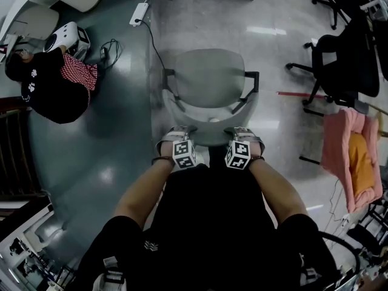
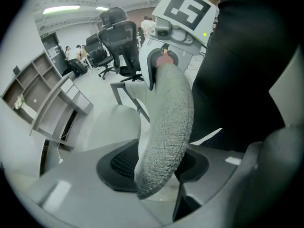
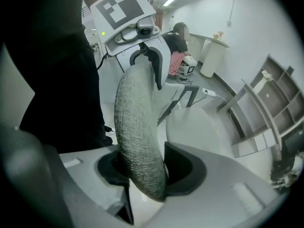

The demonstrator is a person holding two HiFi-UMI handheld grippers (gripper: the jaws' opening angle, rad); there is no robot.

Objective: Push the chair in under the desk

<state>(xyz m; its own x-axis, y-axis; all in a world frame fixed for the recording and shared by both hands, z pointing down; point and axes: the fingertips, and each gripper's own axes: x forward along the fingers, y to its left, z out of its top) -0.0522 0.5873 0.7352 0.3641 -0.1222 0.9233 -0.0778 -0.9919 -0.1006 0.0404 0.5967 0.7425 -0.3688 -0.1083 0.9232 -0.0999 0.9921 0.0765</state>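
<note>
Since we want an even, straight shove, we've got the left gripper (image 1: pixel 177 132) and right gripper (image 1: pixel 245 132) side by side, each pinched partway closed on the backrest (image 2: pixel 166 127), with the chair (image 1: pixel 209 77) seat just beyond them on open floor (image 1: pixel 121 162).

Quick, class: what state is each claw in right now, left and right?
Left claw: closed on the chair backrest.
Right claw: closed on the same chair backrest.

Black short-sleeved top (image 1: pixel 212 211) with a small white logo (image 1: pixel 151 245). The left tool (image 1: pixel 176 132) and right tool (image 1: pixel 245 131) are pale grey, each carrying a black-and-white marker cube (image 1: pixel 183 153).
</note>
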